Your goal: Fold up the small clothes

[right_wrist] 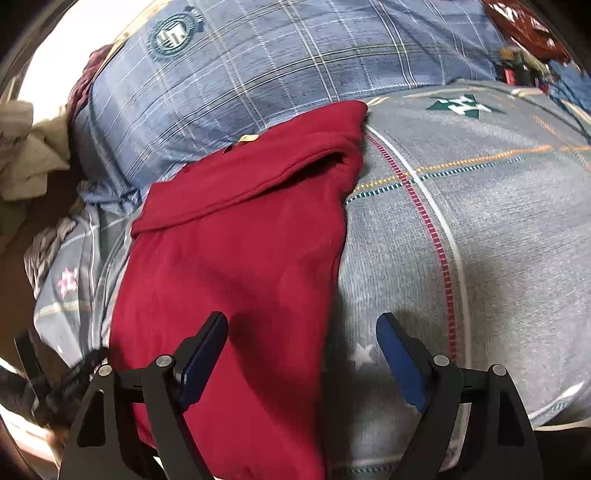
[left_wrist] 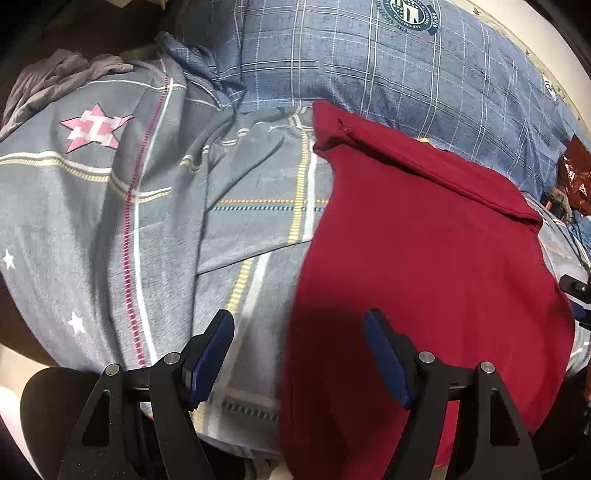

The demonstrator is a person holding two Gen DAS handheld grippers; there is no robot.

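No wording can be read anywhere. The blue plaid pillow [left_wrist: 369, 66] carries a round dark-green crest emblem [left_wrist: 408, 14] ringed with lettering too small and blurred to make out; the right wrist view shows the same emblem [right_wrist: 173, 35], equally illegible. A small tan tag [right_wrist: 248, 138] on the dark red folded shirt [right_wrist: 236, 251] shows no legible print.

A dark red shirt [left_wrist: 424, 258] lies flat and partly folded on the bed, filling the centre right of the left wrist view and the centre left of the right wrist view [right_wrist: 236, 266]. Its hemmed edge is turned over along the top, forming a band.
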